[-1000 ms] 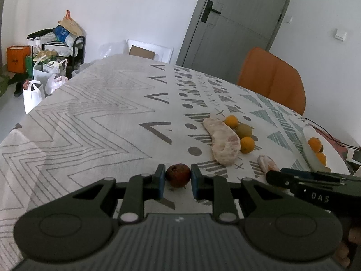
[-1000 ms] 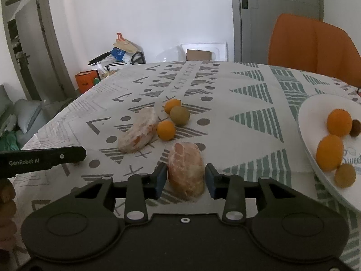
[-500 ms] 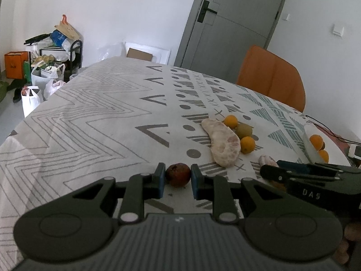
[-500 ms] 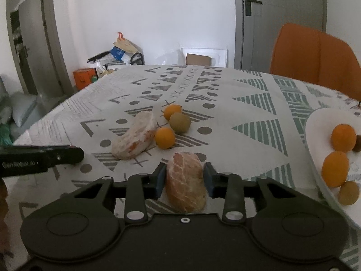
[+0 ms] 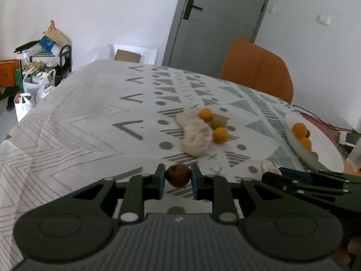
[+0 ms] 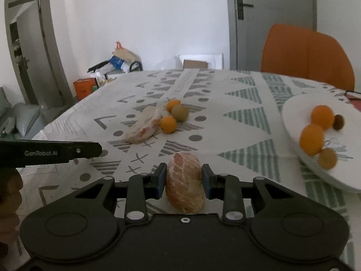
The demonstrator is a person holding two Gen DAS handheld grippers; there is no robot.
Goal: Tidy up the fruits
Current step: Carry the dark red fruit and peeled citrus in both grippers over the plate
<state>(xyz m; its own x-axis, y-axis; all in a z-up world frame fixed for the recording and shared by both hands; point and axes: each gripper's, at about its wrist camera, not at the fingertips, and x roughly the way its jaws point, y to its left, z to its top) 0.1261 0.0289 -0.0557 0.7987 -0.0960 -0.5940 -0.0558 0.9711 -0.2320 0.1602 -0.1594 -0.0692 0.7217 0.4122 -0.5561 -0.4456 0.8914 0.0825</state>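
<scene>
Each camera sits just behind its claw, low over the surface (image 5: 85, 117), facing forward toward the door (image 5: 216, 22) at 12 o'clock. The left view shows the right claw (image 5: 270, 169) at 3 o'clock; the right view shows the left claw at 9 o'clock. Both share the fruit cluster (image 6: 155, 119), white plate (image 6: 293, 113), and orange chair (image 6: 306, 54).

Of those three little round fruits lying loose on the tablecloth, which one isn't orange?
The greenish-brown fruit, the middle of the trio. It sits between the two oranges, just right of the peeled pomelo piece; its dull olive skin sets it apart.
</scene>
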